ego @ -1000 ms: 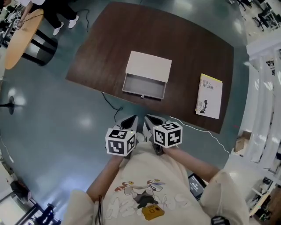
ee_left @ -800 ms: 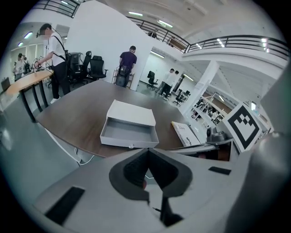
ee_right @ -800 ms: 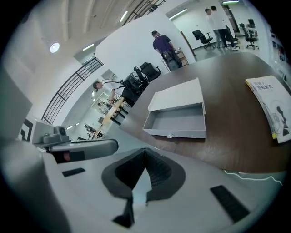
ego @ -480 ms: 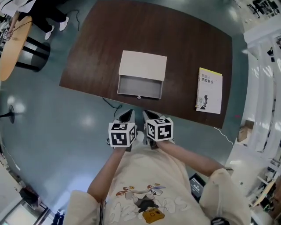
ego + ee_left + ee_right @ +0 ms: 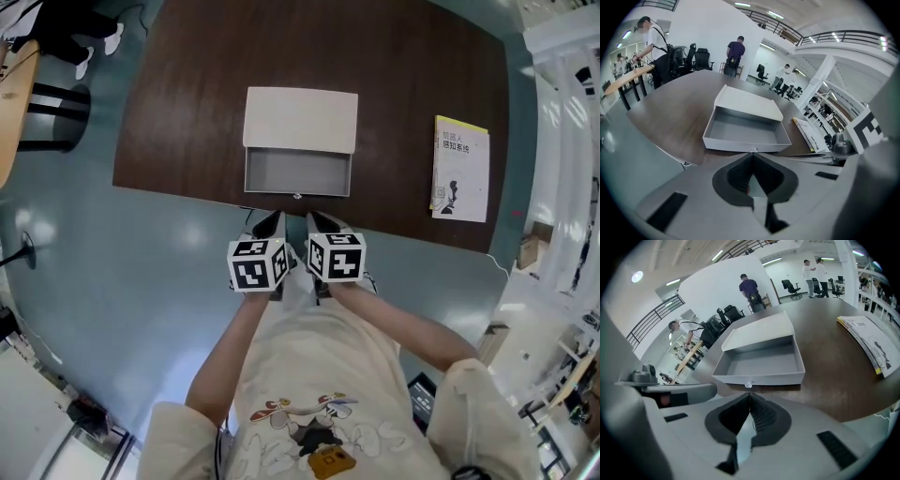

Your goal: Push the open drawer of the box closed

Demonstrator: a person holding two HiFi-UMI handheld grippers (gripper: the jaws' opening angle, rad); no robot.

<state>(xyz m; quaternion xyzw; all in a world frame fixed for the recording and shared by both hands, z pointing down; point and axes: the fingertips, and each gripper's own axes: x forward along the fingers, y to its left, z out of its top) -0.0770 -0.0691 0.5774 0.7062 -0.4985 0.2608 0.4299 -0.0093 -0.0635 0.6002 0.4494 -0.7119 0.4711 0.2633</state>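
While the left gripper [image 5: 272, 222] and right gripper [image 5: 318, 222] hover side by side, jaws clenched on nothing, the box's [image 5: 300, 120] open drawer [image 5: 297, 173] lies straight ahead, broad front facing them, knob [image 5: 297, 196] between, neither gripper nearer.

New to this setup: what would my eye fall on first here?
The pale box with its empty grey drawer pulled open, near the front edge of the dark brown wooden table. Just short of it hang the left gripper and right gripper, jaws together, and a white, yellow-edged book lies to the right.
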